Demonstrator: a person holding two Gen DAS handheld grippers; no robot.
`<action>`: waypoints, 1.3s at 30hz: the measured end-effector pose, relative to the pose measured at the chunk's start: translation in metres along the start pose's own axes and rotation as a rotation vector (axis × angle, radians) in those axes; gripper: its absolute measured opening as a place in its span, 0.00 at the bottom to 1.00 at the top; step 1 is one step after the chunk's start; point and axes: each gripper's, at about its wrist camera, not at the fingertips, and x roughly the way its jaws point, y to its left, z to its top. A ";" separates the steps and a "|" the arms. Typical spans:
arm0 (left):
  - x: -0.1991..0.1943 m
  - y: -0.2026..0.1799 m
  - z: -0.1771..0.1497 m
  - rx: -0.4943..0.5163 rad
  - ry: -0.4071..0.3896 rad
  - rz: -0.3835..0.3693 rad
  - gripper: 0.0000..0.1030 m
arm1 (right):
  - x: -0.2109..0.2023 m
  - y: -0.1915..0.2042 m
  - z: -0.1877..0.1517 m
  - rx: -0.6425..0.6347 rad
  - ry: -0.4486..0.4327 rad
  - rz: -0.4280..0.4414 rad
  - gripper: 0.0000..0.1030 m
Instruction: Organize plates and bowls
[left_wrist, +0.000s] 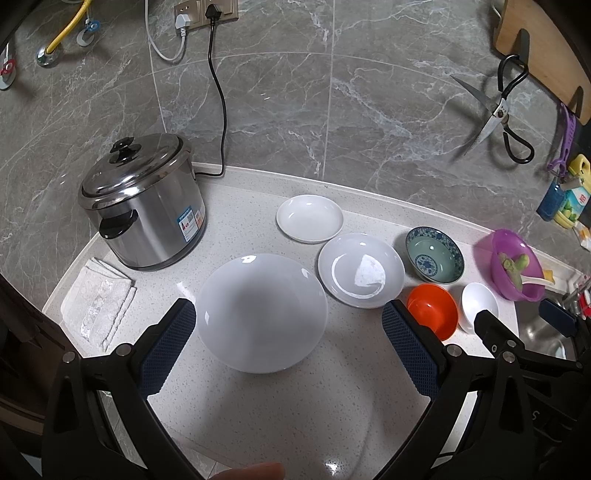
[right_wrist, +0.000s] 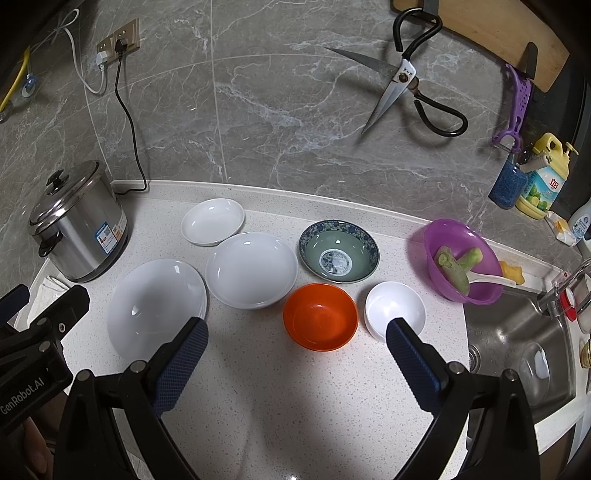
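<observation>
Both claws, left (left_wrist: 288, 325) and right (right_wrist: 295, 343), I hold spread, pinching nothing. Big white plate (left_wrist: 261, 312) sits centre frame on the surface (left_wrist: 332, 387); probably glazed, slippery, breakable, so I would grip its rim.

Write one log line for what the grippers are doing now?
left gripper: open, above large white plate | right gripper: open, above orange bowl | nothing held

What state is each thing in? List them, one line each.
Left gripper: open, empty.
Right gripper: open, empty.
Steel pot: lid on, plugged in.
Large white plate: upright, empty.
Middle white plate: upright, empty.
Small white plate: upright, empty.
Blue-patterned bowl: upright, empty.
Orange bowl: upright, empty.
Small white bowl: upright, empty.
Purple bowl: holds scraps and spoon.
Scissors: hanging, blades open.
</observation>
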 end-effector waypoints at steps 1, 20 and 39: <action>0.000 0.001 0.000 0.000 0.000 0.000 0.99 | 0.000 0.000 0.000 0.000 0.000 0.000 0.96; 0.007 0.003 -0.014 -0.009 0.032 -0.006 0.99 | 0.006 -0.005 -0.007 -0.007 0.010 0.018 0.96; 0.143 0.172 -0.112 -0.174 0.301 -0.057 0.97 | 0.139 0.022 -0.046 0.190 0.188 0.565 0.96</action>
